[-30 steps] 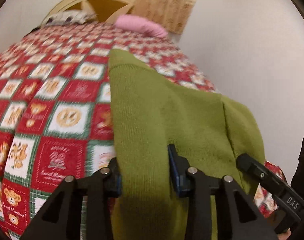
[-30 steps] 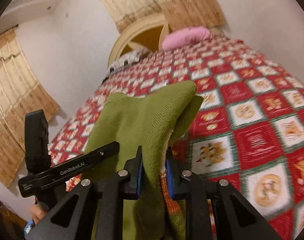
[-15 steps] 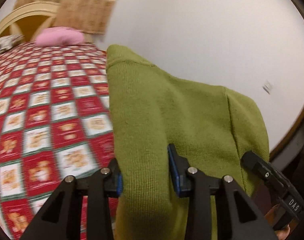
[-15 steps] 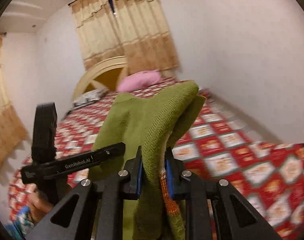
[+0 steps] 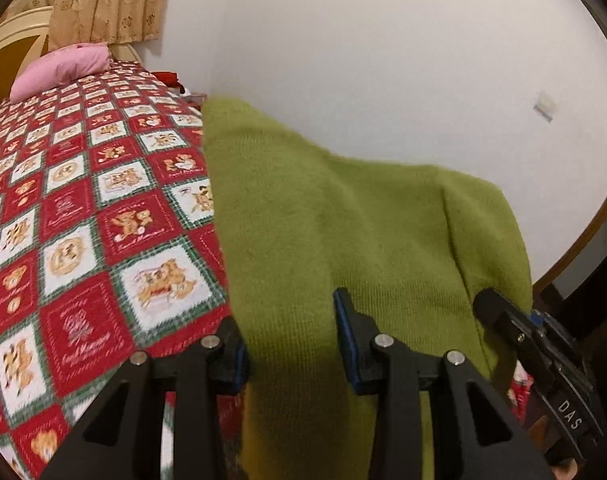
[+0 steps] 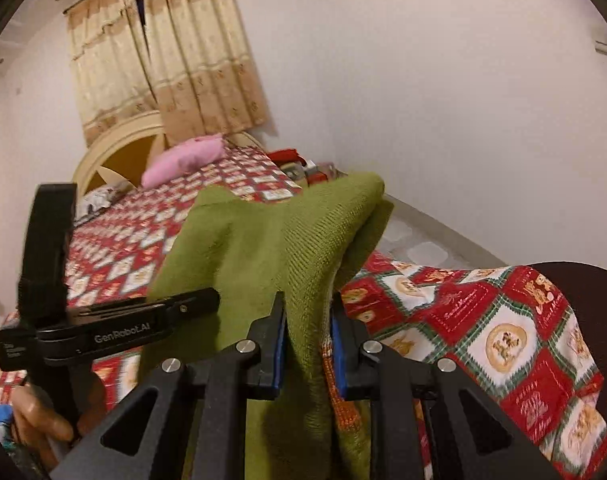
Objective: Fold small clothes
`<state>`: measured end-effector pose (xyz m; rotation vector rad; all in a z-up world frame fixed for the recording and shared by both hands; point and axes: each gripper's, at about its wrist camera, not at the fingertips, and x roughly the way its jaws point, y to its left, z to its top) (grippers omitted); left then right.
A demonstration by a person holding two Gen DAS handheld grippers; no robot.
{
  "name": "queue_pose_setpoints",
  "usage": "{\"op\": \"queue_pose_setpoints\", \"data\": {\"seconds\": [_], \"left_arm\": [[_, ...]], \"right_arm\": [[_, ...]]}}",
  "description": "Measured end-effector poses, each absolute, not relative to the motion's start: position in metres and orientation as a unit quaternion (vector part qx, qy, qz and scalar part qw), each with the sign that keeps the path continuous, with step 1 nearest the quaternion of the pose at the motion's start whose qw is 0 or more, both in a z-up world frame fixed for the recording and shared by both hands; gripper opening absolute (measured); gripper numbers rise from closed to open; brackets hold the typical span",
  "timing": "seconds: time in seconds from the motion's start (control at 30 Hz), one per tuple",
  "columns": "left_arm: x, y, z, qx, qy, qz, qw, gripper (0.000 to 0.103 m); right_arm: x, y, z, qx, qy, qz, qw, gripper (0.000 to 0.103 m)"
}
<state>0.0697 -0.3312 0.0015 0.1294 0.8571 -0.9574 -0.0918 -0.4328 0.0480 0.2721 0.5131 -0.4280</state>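
A green knit garment point(image 5: 343, 232) hangs folded over, lifted above the bed between both grippers. My left gripper point(image 5: 291, 344) is shut on one thick fold of it, and the cloth fills the space between the blue pads. In the right wrist view the same green garment point(image 6: 271, 248) bunches upward, with an orange knit strip showing low down. My right gripper point(image 6: 308, 340) is shut on that bunched edge. The left gripper point(image 6: 103, 328) appears at the left, held by a hand point(image 6: 43, 428). The right gripper point(image 5: 543, 360) shows at the right edge of the left wrist view.
Below lies a bed with a red, white and green teddy-bear quilt point(image 5: 83, 220). A pink pillow point(image 6: 183, 160) rests by the cream headboard point(image 6: 115, 148). Beige curtains point(image 6: 163, 60) hang behind. A white wall point(image 5: 383, 60) runs along the bed's right side, with red items point(image 6: 287, 156) beside it.
Both grippers have swung sideways across the bed with the green garment held between them. The views now face the white wall and the bed's far side. Neither grip has changed.
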Motion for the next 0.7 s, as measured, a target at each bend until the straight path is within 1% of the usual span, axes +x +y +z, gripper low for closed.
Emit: {"op": "queue_pose_setpoints", "data": {"seconds": [0.23, 0.37, 0.43, 0.5, 0.57, 0.6, 0.67, 0.7], "left_arm": [[0.093, -0.368, -0.036, 0.074, 0.437, -0.419, 0.792, 0.037], [0.088, -0.373, -0.039, 0.081, 0.433, -0.422, 0.793, 0.037], [0.087, -0.374, -0.04, 0.083, 0.434, -0.42, 0.792, 0.039], [0.092, -0.375, -0.044, 0.08, 0.44, -0.417, 0.791, 0.047], [0.099, -0.371, -0.045, 0.073, 0.449, -0.41, 0.79, 0.061], [0.1, -0.364, -0.043, 0.068, 0.456, -0.408, 0.788, 0.067], [0.108, -0.354, -0.04, 0.058, 0.457, -0.412, 0.786, 0.068], [0.103, -0.342, -0.034, 0.057, 0.45, -0.418, 0.787, 0.071]], "right_arm": [[-0.065, -0.473, 0.009, 0.153, 0.295, -0.23, 0.915, 0.019], [-0.062, -0.487, -0.006, 0.162, 0.31, -0.238, 0.906, 0.019], [-0.06, -0.494, -0.012, 0.169, 0.317, -0.239, 0.902, 0.019], [-0.061, -0.5, -0.015, 0.187, 0.324, -0.233, 0.898, 0.021], [-0.061, -0.508, -0.018, 0.21, 0.334, -0.225, 0.891, 0.024], [-0.065, -0.512, -0.018, 0.221, 0.331, -0.222, 0.89, 0.027], [-0.077, -0.517, -0.013, 0.239, 0.316, -0.225, 0.89, 0.032], [-0.089, -0.518, -0.007, 0.244, 0.305, -0.237, 0.89, 0.032]]}}
